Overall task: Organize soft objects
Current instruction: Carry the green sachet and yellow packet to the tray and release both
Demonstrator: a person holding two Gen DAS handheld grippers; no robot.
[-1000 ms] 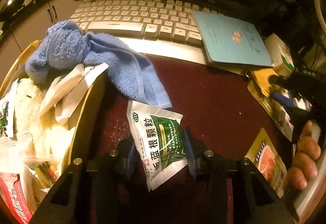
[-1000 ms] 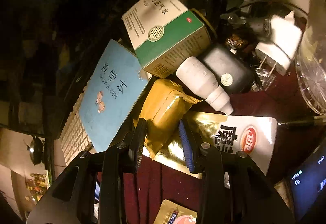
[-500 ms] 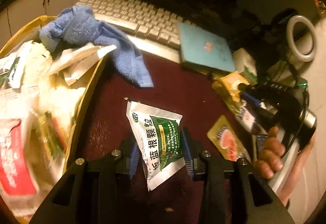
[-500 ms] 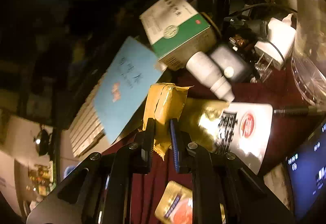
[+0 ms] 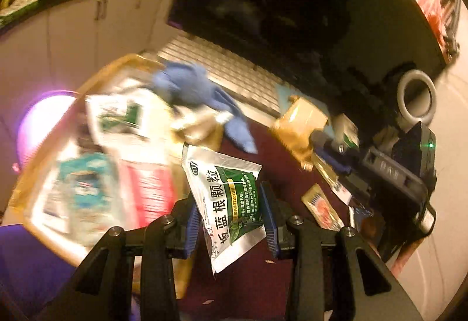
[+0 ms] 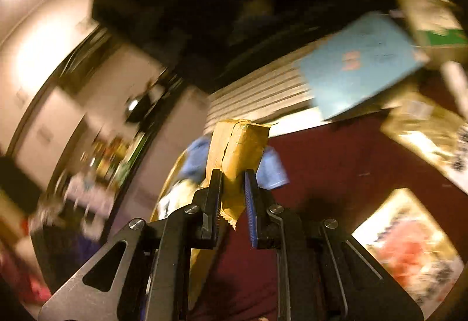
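My left gripper [image 5: 231,221] is shut on a white and green medicine sachet [image 5: 228,198] and holds it in the air above the dark red table, beside the yellow tray [image 5: 96,81]. The tray holds several packets and a blue towel [image 5: 196,87] draped over its far edge. My right gripper [image 6: 232,198] is shut on a yellow foil packet [image 6: 237,151], lifted off the table; it also shows in the left wrist view [image 5: 301,122]. The towel [image 6: 272,169] and tray rim [image 6: 172,174] lie behind it.
A white keyboard [image 5: 222,69] and a blue notebook [image 6: 359,69] lie at the back. A green and white box [image 6: 433,25], gold packets [image 6: 421,128] and a pink-printed packet [image 6: 409,250] lie on the right. A small packet [image 5: 321,207] lies on the table.
Both grippers have lifted with their packets. The left rose with the sachet and swung over toward the tray. The right raised the yellow packet off the pile and swung left toward the tray.
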